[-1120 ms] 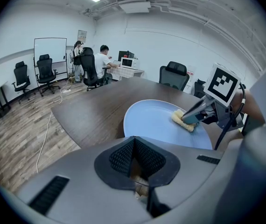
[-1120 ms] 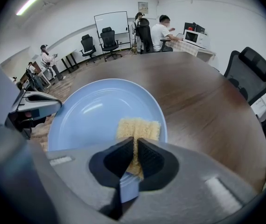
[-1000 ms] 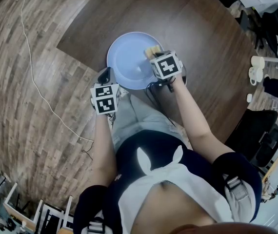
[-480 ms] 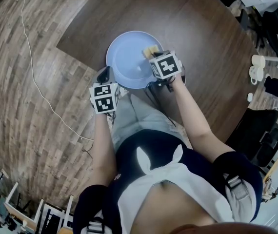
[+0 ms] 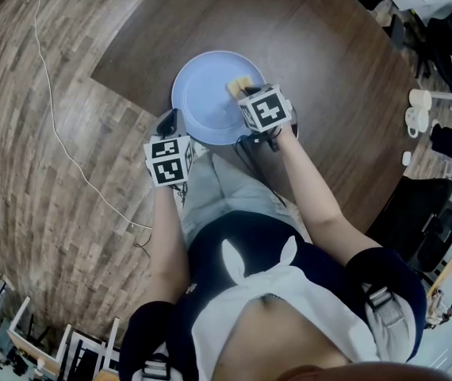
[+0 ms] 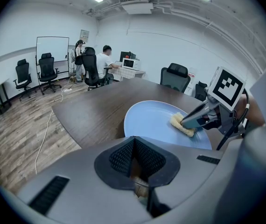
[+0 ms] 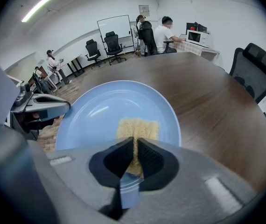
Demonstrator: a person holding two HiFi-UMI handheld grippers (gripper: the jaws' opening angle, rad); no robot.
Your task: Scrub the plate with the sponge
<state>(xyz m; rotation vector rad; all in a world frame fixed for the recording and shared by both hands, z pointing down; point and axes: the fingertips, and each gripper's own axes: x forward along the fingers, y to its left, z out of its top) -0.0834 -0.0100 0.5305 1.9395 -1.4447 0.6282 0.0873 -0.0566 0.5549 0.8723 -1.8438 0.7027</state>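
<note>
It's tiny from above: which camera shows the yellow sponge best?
The right gripper view: the yellow rectangular sponge sits central, clamped between the jaws on the round blue plate. Left gripper view shows it sideways; head view, a sliver.

The round, pale-blue plate (image 5: 202, 101) lies flat under the right gripper (image 7: 134, 149), whose jaws pinch the yellow sponge (image 7: 137, 129) against it.

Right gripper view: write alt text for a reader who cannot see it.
The right gripper has its tongs shut on a yellow sponge, pressed on a light blue plate on a dark wooden table. The left gripper is beside the plate's left rim.
</note>
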